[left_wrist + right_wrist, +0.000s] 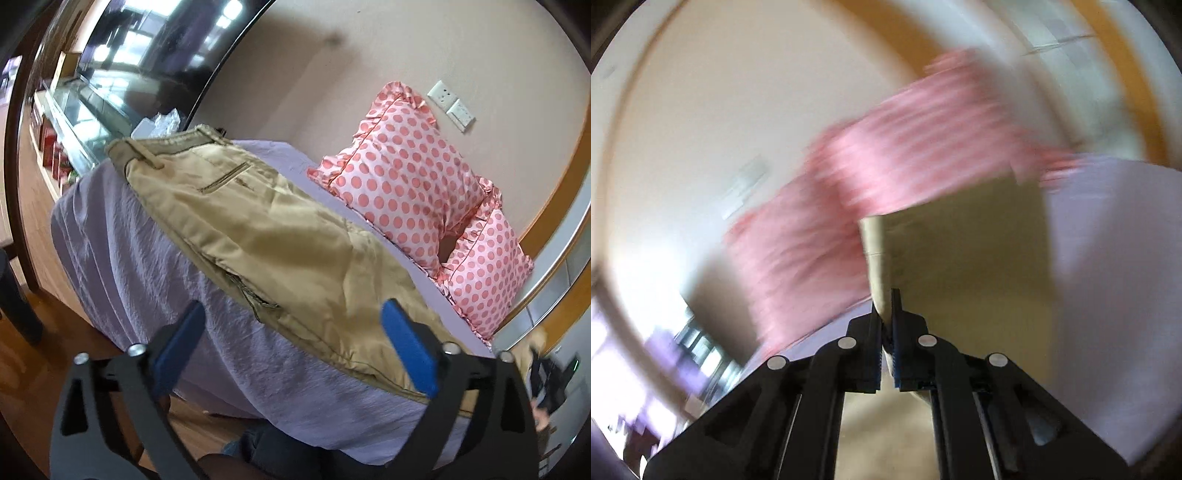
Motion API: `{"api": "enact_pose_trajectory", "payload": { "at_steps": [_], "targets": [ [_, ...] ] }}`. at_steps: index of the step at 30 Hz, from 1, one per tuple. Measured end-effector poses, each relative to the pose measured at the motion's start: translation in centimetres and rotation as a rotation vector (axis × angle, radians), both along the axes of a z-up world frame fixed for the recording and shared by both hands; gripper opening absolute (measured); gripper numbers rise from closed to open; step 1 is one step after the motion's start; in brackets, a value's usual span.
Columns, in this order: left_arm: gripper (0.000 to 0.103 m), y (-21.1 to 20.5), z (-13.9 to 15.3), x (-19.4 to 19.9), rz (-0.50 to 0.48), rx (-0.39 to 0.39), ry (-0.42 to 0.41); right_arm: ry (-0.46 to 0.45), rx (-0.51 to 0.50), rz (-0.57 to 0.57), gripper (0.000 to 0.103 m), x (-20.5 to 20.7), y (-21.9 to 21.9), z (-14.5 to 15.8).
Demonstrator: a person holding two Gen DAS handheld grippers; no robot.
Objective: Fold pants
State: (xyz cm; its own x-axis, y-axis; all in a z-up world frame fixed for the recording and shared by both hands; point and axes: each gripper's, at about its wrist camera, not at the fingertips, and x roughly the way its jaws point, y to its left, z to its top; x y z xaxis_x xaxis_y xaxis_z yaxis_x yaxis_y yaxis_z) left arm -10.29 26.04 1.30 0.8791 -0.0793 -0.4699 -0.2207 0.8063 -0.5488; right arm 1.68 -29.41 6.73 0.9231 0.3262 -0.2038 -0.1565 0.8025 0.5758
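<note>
Khaki pants (258, 229) lie along the bed, waistband at the far end with a back pocket showing. My left gripper (291, 339) is open, its blue pads (410, 350) spread just above the near part of the pants and the bed edge, holding nothing. In the blurred right wrist view, my right gripper (886, 314) is shut on a fold of the khaki pants (960, 251), which rise from between its fingers. The right gripper also shows at the far right of the left wrist view (550, 384).
The bed has a lilac sheet (147, 258). Two pink polka-dot pillows (402, 173) lean against the beige wall at the head. A dark TV (162, 48) and a low shelf stand beyond the bed's far end. Wooden floor lies below the bed edge.
</note>
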Motion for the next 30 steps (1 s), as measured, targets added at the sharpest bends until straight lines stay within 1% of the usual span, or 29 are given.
{"api": "enact_pose_trajectory", "payload": {
  "at_steps": [1,2,3,4,5,6,8,9,10,11,12,13,15,16,17,20,22,25,30],
  "targets": [
    [0.101,-0.3,0.1,-0.1,-0.001,0.017,-0.003,-0.009,-0.021,0.079,0.004,0.5,2.4,0.4],
    [0.101,-0.7,0.3,-0.2,-0.002,0.042,-0.008,-0.011,-0.052,0.191,0.004,1.1,6.1,0.5],
    [0.101,-0.9,0.4,-0.3,-0.005,0.053,-0.012,0.003,-0.085,0.301,0.004,1.6,9.7,0.0],
    [0.101,-1.1,0.4,-0.2,-0.01,0.065,-0.012,0.019,-0.108,0.374,0.004,1.8,11.9,-0.5],
    [0.101,-1.3,0.2,0.0,-0.019,0.073,-0.004,0.073,-0.166,0.499,0.004,2.1,16.1,-2.1],
    [0.101,-1.4,0.0,0.2,-0.026,0.075,0.006,0.123,-0.224,0.582,0.005,2.2,18.7,-3.3],
    [0.101,-1.5,-0.6,0.6,-0.042,0.067,0.025,0.219,-0.331,0.705,0.005,1.7,22.6,-5.9],
    [0.101,-1.6,-0.9,0.9,-0.057,0.055,0.034,0.244,-0.374,0.722,0.011,1.1,23.5,-6.8],
    [0.101,-1.6,-1.3,1.1,-0.068,0.048,0.039,0.244,-0.392,0.721,0.022,0.7,23.6,-7.0],
    [0.101,-1.6,-1.6,1.4,-0.076,0.044,0.045,0.219,-0.394,0.719,0.031,-0.1,23.2,-6.9],
    [0.101,-1.6,-2.0,1.7,-0.089,0.036,0.051,0.194,-0.384,0.711,0.057,-0.6,22.5,-6.4],
    [0.101,-1.6,-2.2,2.0,-0.097,0.029,0.053,0.159,-0.373,0.682,0.076,-1.0,21.4,-5.7],
    [0.101,-1.8,-2.7,2.8,-0.107,0.013,0.057,0.104,-0.352,0.634,0.077,-1.3,20.2,-4.5],
    [0.101,-1.8,-2.8,3.1,-0.109,0.011,0.058,0.096,-0.34,0.609,0.077,-1.0,19.4,-3.9],
    [0.101,-1.9,-2.9,3.4,-0.109,0.01,0.06,0.104,-0.325,0.576,0.077,-0.6,18.4,-3.7],
    [0.101,-2.0,-2.9,4.3,-0.093,0.022,0.079,0.148,-0.281,0.535,0.078,0.0,17.4,-4.1],
    [0.101,-1.7,-2.8,4.9,-0.066,0.034,0.095,0.184,-0.252,0.534,0.078,0.4,16.9,-4.8],
    [0.101,-0.7,-2.3,5.6,-0.029,0.028,0.103,0.211,-0.243,0.545,0.078,1.0,17.2,-5.6],
    [0.1,1.6,-0.4,6.5,0.029,0.016,0.088,0.218,-0.252,0.561,0.08,1.0,17.6,-5.8]
  ]
}}
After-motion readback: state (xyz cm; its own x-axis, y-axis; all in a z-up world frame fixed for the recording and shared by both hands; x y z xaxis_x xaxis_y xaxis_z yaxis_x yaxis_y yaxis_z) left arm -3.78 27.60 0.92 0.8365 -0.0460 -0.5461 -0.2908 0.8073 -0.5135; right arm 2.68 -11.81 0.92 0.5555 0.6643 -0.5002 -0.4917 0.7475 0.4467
